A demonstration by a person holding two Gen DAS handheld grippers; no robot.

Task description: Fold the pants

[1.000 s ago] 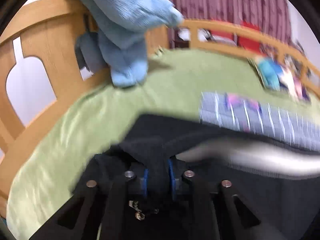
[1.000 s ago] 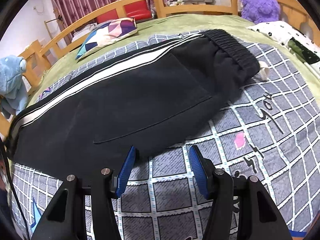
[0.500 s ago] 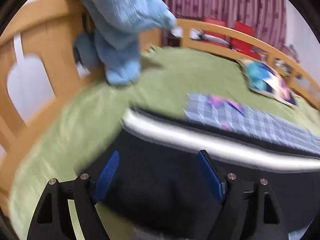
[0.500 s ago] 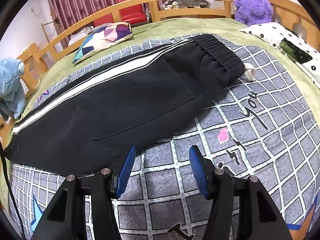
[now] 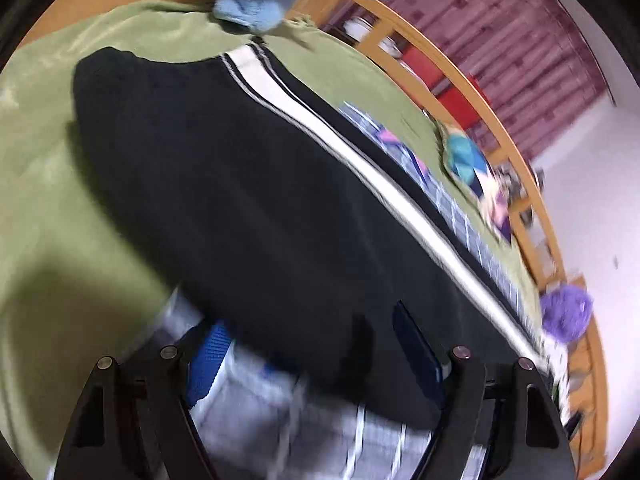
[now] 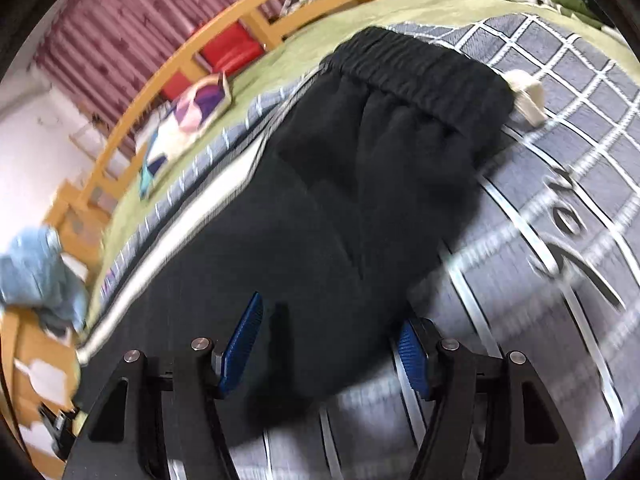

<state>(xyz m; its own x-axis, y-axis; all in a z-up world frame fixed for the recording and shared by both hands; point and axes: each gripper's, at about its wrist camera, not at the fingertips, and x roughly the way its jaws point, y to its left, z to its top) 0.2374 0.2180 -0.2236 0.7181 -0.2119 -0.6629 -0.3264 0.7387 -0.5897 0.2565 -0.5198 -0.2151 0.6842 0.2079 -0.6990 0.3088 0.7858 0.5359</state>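
Already folded lengthwise, leg on leg, with white side stripe (image 5: pixel 360 160) along the far edge: black pants (image 6: pixel 360 200) stretched flat across the grey checked blanket (image 6: pixel 560 120) on the bed, probably laid out so for a crosswise fold. Left gripper (image 5: pixel 316 352) spread wide, empty, poised over the near hem-side edge. Right gripper (image 6: pixel 332 344) likewise wide, holding nothing, straddling the near edge toward the elastic waistband (image 6: pixel 420 64).

Two wrist views, low over the bed

Each looks forward past its own spread fingers, close above the pants (image 5: pixel 248 184) (image 6: pixel 360 184); both share the wooden rail (image 5: pixel 472 92) (image 6: pixel 160 80) and curtain.
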